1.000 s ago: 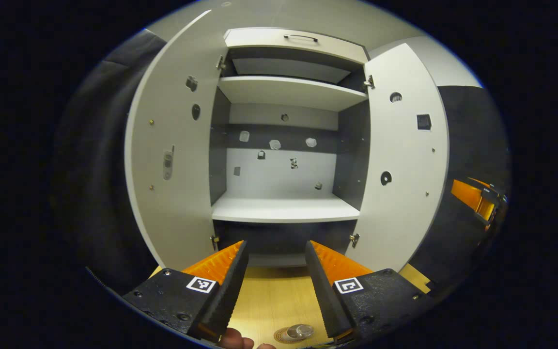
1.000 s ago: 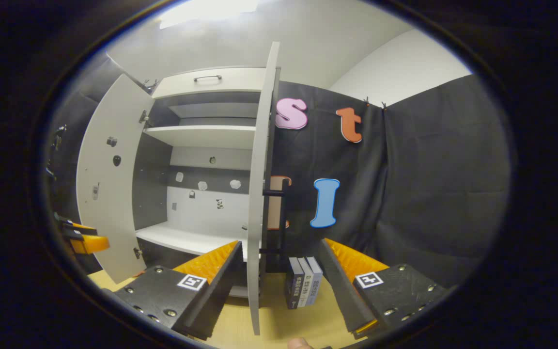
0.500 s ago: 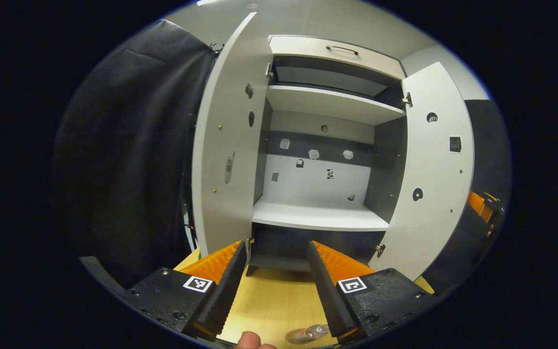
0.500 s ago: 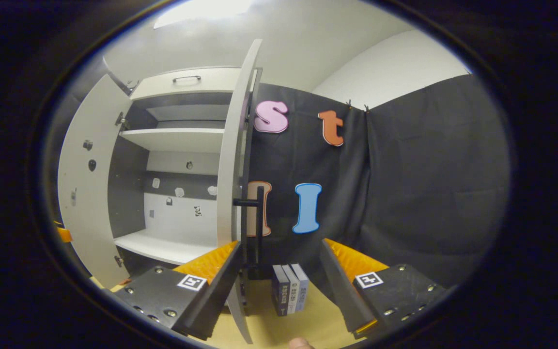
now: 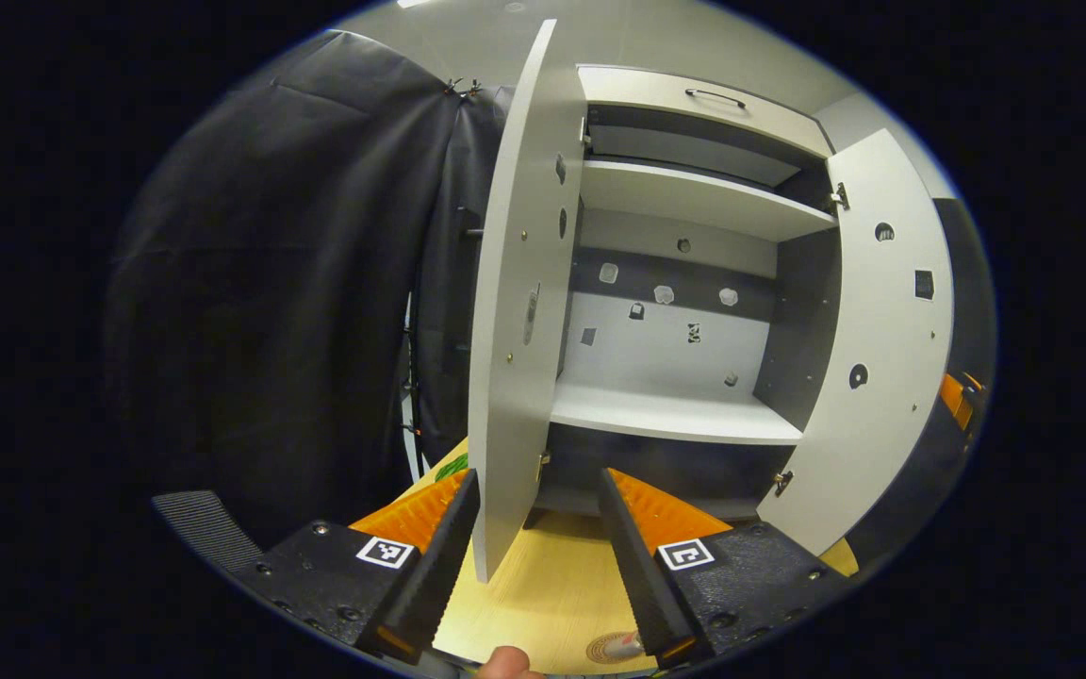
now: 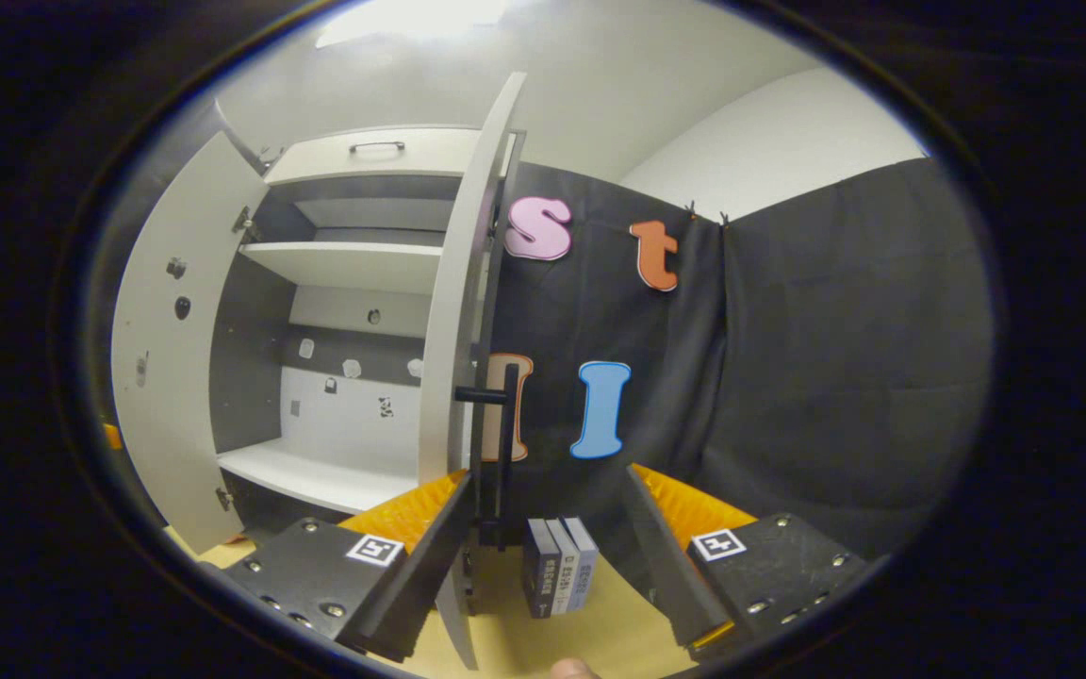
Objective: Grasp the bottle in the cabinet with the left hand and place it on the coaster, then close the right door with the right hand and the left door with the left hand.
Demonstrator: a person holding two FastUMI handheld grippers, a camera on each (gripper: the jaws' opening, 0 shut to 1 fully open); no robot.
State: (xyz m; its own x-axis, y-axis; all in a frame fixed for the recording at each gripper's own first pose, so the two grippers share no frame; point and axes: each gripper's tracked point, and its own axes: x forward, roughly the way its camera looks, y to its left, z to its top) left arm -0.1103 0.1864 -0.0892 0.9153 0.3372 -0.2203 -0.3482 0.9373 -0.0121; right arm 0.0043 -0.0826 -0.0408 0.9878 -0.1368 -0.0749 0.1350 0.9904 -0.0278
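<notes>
The pale cabinet stands with both doors swung out. My left gripper is open, and the left door shows edge-on between its fingers, a little beyond the tips. The round coaster lies on the wooden table at the bottom edge; what stands on it is mostly hidden behind my finger. My right gripper is open too. The right door rises just past its left finger, with the black bar handle on the door's outer face. Neither gripper touches a door.
A few upright books stand on the table between my right fingers, close to the black cloth wall. The other gripper peeks out beyond the right door. Black cloth hangs left of the cabinet.
My left gripper has swung to the left, so the left door now sits edge-on between its fingers and the coaster has slid toward the view's edge. The right gripper shifted right of its door, then held.
</notes>
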